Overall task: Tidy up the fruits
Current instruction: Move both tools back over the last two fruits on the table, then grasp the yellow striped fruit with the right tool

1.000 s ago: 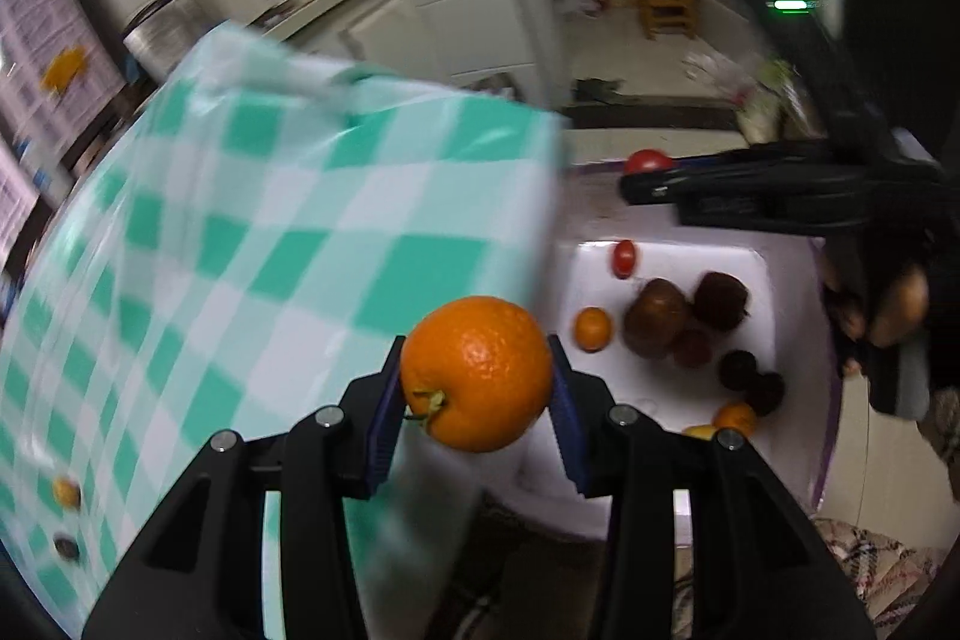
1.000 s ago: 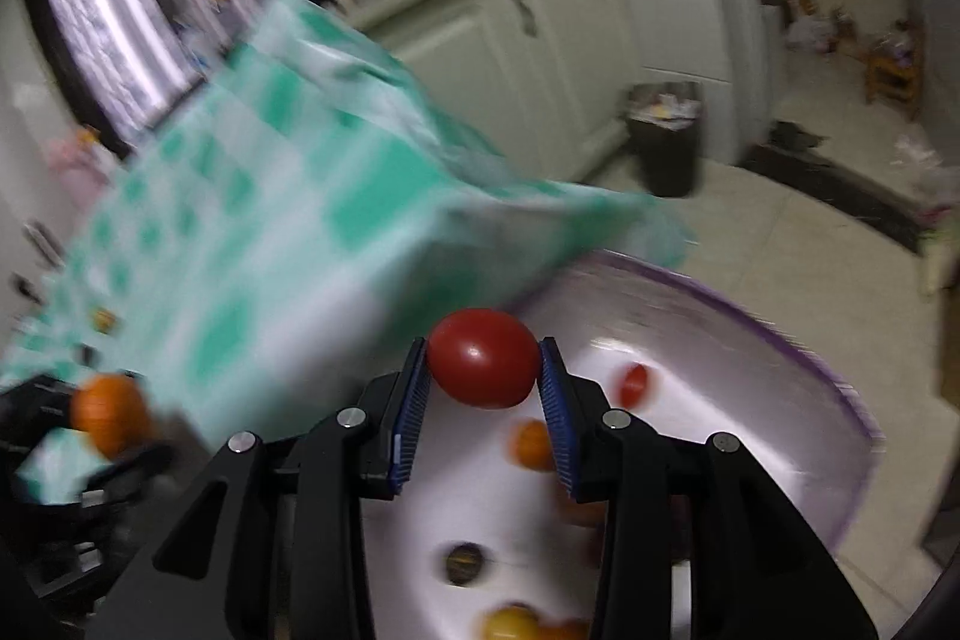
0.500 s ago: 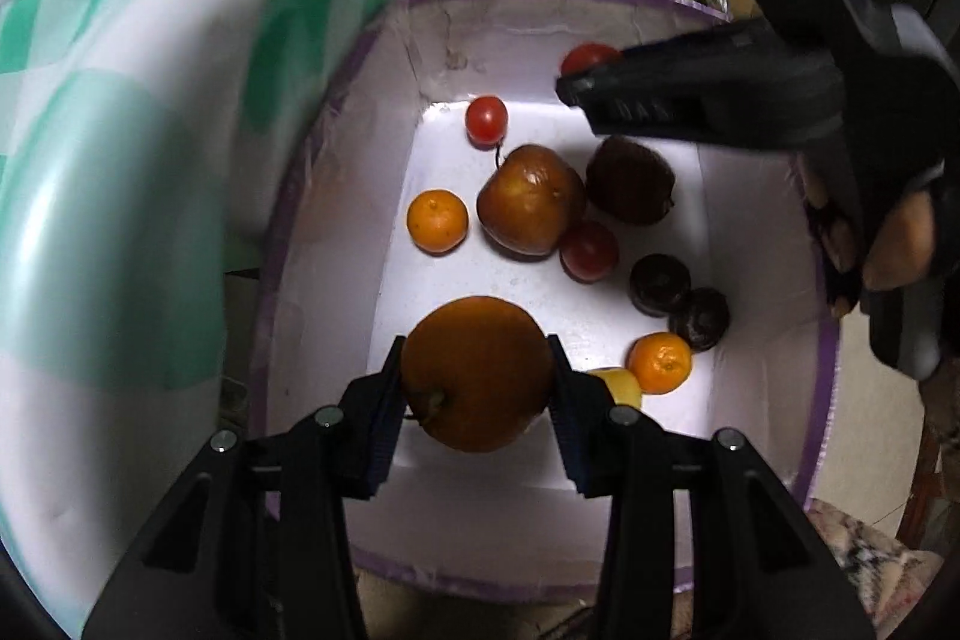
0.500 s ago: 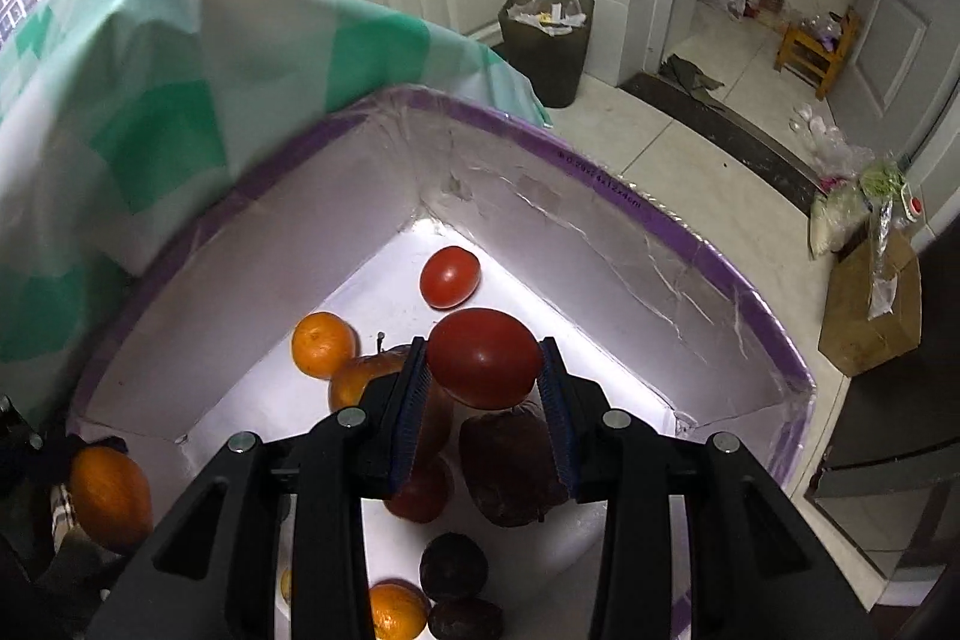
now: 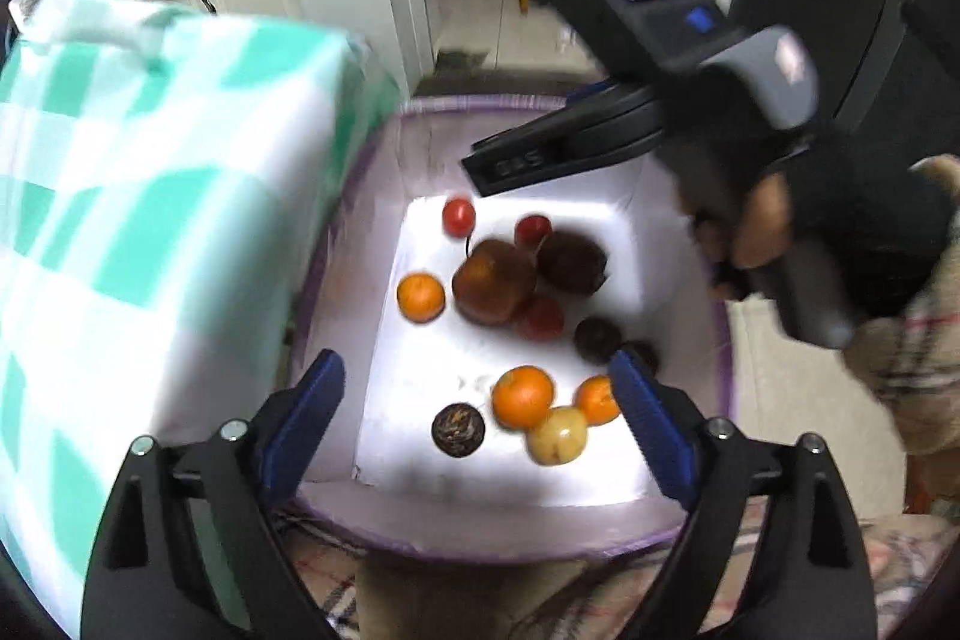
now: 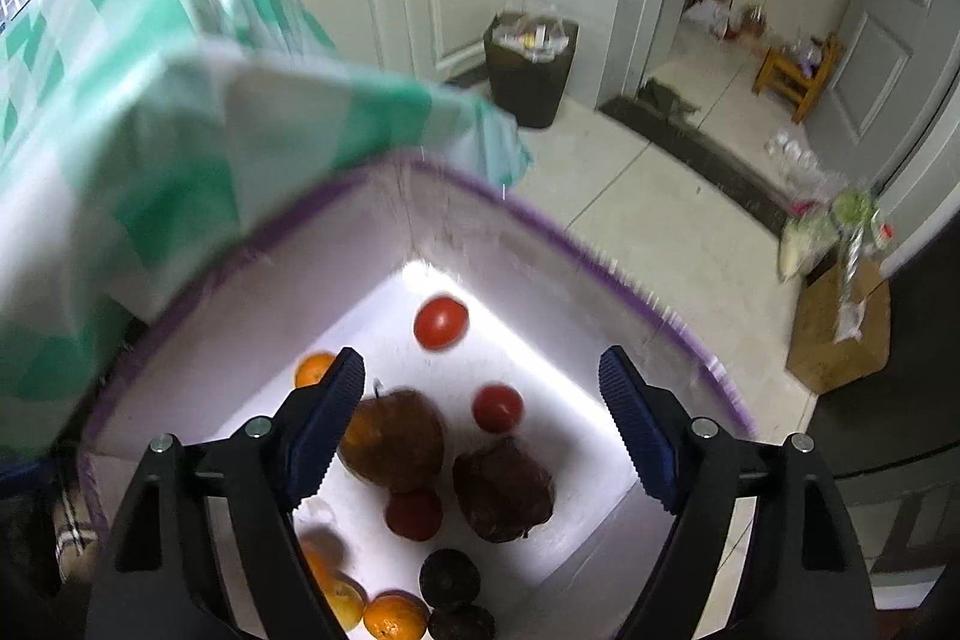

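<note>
**Fruit now loose in the box, both tongs empty**

Fruit lies on the floor of the purple-rimmed box (image 5: 384,124) beside the checked cloth (image 5: 150,196). Half a second ago each tool gripped a piece; now the orange (image 5: 522,396) and tomato (image 6: 497,407) rest inside. Only the right view shows the bin (image 6: 531,67). The left tongs (image 5: 477,412) and right tongs (image 6: 480,415) both gape wide, touching nothing.
</note>
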The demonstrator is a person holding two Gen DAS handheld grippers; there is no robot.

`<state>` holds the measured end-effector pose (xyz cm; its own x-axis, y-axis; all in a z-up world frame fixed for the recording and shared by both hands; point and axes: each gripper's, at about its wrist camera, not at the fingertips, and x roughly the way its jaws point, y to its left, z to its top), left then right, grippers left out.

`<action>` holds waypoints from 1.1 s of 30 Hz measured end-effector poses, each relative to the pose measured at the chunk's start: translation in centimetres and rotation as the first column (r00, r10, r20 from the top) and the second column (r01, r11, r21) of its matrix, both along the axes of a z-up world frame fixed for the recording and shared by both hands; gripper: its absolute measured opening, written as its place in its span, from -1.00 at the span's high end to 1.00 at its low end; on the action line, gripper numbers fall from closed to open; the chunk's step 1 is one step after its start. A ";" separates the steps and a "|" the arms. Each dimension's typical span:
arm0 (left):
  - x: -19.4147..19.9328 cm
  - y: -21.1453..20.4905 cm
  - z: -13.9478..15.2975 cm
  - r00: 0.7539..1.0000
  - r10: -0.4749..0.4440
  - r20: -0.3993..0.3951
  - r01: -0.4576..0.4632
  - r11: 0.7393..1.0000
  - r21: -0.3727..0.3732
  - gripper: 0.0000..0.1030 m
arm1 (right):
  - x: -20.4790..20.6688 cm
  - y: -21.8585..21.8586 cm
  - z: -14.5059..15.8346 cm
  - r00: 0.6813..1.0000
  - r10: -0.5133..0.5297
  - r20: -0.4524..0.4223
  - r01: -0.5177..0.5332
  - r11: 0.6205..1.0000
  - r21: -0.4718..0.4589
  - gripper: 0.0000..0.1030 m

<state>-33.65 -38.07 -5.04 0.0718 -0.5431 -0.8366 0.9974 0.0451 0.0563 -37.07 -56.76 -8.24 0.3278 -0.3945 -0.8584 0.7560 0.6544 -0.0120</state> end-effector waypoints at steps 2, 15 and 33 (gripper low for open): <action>-0.3 1.4 2.1 0.999 0.030 0.038 -0.028 0.999 -0.045 -0.97 | 0.2 0.2 2.1 0.999 -0.009 0.033 0.010 1.000 -0.030 -0.64; 10.9 16.4 11.0 0.845 0.503 0.182 -0.413 0.830 -0.375 -0.97 | 8.2 12.4 15.0 0.835 0.311 0.453 -0.290 0.950 -0.118 -0.69; 40.9 44.1 9.0 0.158 0.939 -0.306 -0.968 0.086 -0.237 -0.97 | 41.6 38.0 11.3 0.629 0.731 0.264 -0.762 0.648 0.023 -0.69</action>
<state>7.21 6.02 3.97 0.7012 -0.2585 -0.6645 0.1032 0.9589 -0.2642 4.51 -18.81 3.09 0.6393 0.1690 -0.7501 -0.0209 0.9790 0.2028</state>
